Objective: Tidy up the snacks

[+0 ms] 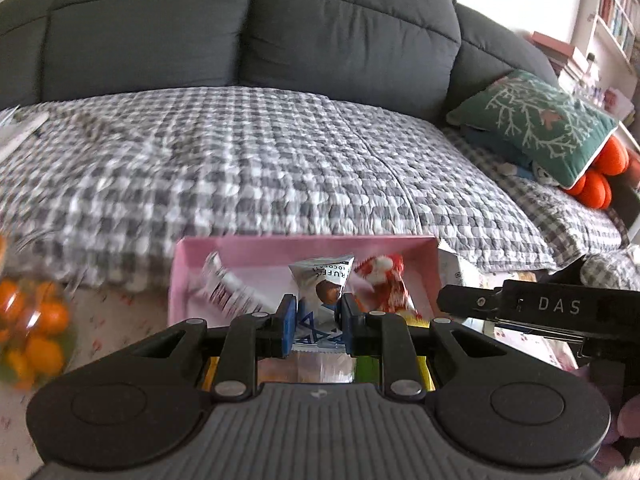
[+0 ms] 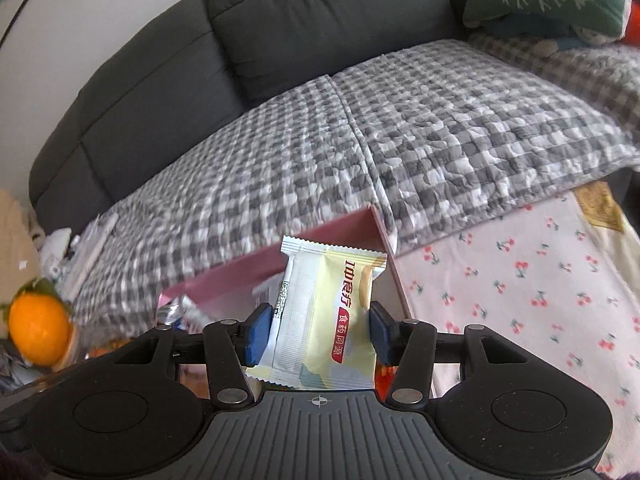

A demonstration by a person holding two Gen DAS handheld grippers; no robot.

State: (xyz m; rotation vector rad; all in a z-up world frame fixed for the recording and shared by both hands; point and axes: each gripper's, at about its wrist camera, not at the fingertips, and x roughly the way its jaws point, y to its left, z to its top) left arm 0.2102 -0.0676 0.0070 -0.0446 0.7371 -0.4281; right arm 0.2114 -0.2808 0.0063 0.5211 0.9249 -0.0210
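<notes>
Both grippers clamped on snack packets over pink rectangular cardboard box [image 1: 240,246].
Left gripper [image 1: 319,320] pinches silver-blue truffle packet [image 1: 322,280], centre frame; right gripper [image 2: 318,334] pinches cream-yellow foil biscuit packet [image 2: 332,312], centre frame.

Pink box [image 1: 304,249], grey-and-white checked quilt [image 1: 260,160] behind it, dark grey sofa [image 1: 240,28], cherry-print cloth [image 2: 520,280] beside box

Soft, even daylight, brightest at the right edge of the left view, washing out the shelves [image 1: 616,8]. Only faint shadows. Strong fisheye bending of the sofa [image 1: 256,28] toward dark corners. Motion smear on the oranges [image 1: 36,320] and blanket [image 2: 360,152]; sharp near the jaws.
</notes>
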